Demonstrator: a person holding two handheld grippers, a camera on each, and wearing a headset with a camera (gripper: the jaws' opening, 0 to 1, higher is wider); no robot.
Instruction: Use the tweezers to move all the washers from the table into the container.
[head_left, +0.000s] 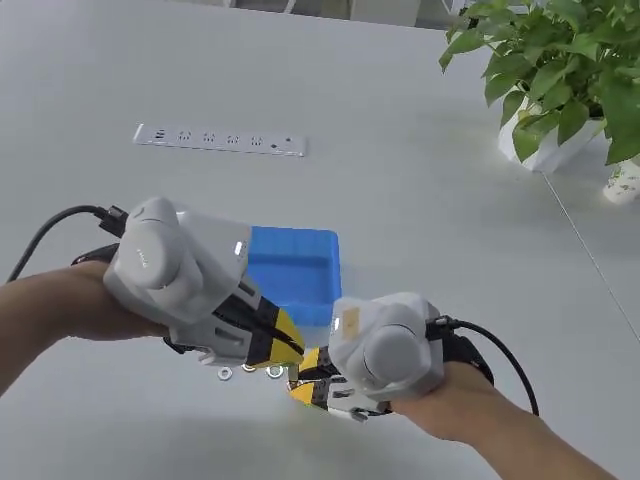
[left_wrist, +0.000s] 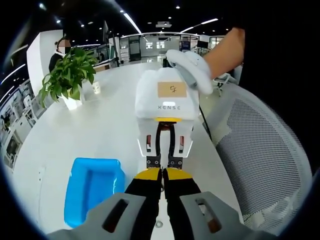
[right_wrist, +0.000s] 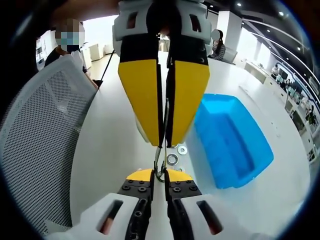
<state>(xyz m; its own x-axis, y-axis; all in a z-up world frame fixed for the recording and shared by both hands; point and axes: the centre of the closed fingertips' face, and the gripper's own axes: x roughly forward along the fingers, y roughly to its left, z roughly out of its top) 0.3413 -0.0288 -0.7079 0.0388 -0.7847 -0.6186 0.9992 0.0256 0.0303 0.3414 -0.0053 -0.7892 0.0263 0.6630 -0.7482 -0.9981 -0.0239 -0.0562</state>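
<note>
Thin metal tweezers (right_wrist: 163, 131) run between the two grippers, which meet tip to tip low over the table (head_left: 420, 200). My left gripper (head_left: 290, 350) comes in from the left with its yellow jaws shut on the tweezers. Facing it from the right, my right gripper (head_left: 303, 388) is shut on the tweezers' near end (right_wrist: 160, 172). Three small washers (head_left: 250, 369) lie on the table just below the left gripper; in the right gripper view these washers (right_wrist: 173, 159) sit beside the blue container (right_wrist: 232, 140). The blue container (head_left: 300, 265) stands just beyond the grippers.
A white power strip (head_left: 220, 140) lies further back on the table. A potted plant (head_left: 560, 80) stands at the back right. A mesh office chair (left_wrist: 260, 150) is next to the table edge. People stand in the background.
</note>
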